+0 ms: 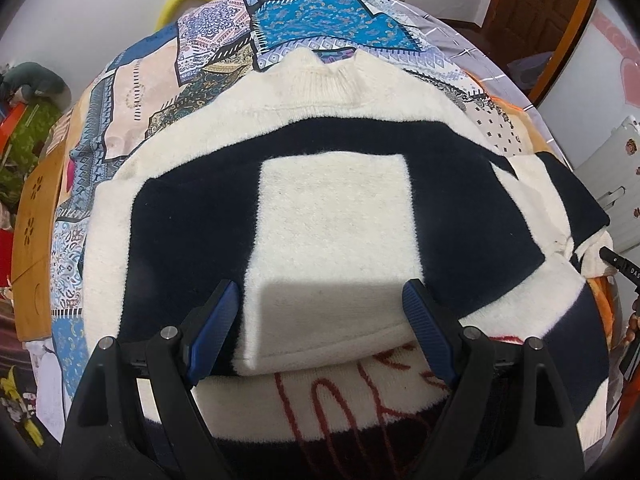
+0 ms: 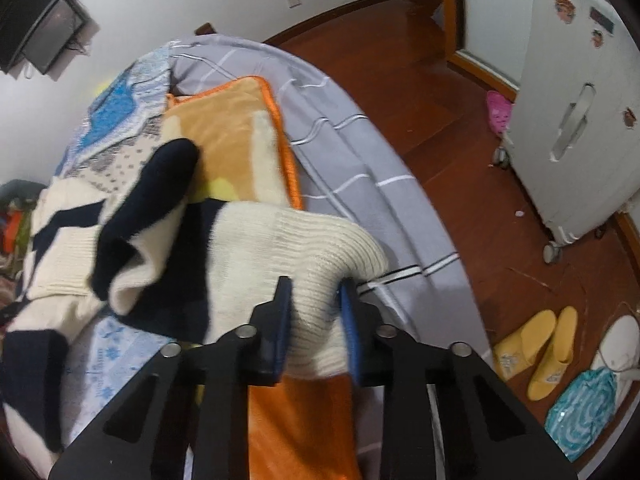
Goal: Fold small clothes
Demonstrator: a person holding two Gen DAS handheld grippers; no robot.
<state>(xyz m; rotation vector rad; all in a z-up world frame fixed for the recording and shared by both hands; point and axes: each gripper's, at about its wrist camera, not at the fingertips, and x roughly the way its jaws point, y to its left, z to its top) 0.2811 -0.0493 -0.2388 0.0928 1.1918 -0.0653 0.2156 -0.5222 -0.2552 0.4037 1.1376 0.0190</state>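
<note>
Sweater (image 1: 332,216), cream and navy knit, lies spread on a patchwork bedspread (image 1: 304,24) in the left wrist view, its ribbed collar (image 1: 324,80) at the far end and a cream rectangular panel in the middle of a navy block. Lower hem of the folded-over part lies across a cream layer carrying red stitched lettering (image 1: 360,392). Left gripper (image 1: 320,312): black frame, blue-padded fingers (image 1: 216,320) standing wide apart on either side of the cream panel, directly over the knit; nothing is pinched between them, and whether the tips touch the fabric cannot be told. At the right edge of this view a black tip of the other tool (image 1: 620,264) meets the sweater's sleeve end. A yellow curved object (image 1: 184,0) shows beyond the bed; a wooden board (image 1: 36,208) lies at the left. Right wrist view: right gripper (image 2: 316,308), blue pads (image 2: 282,320) drawn close and clamped on the cream ribbed cuff (image 2: 312,248) of the sleeve, the knit bunched between them. Sleeve runs back to the sweater's body at the left, where a navy fold (image 2: 152,208) stands up. Beneath lie an orange-edged fleece blanket (image 2: 240,136) and a grey striped sheet (image 2: 360,168). Wooden floor (image 2: 460,140) holds yellow slippers (image 2: 536,356), a white wheeled cabinet (image 2: 580,120) and a teal patterned bag (image 2: 584,412).
</note>
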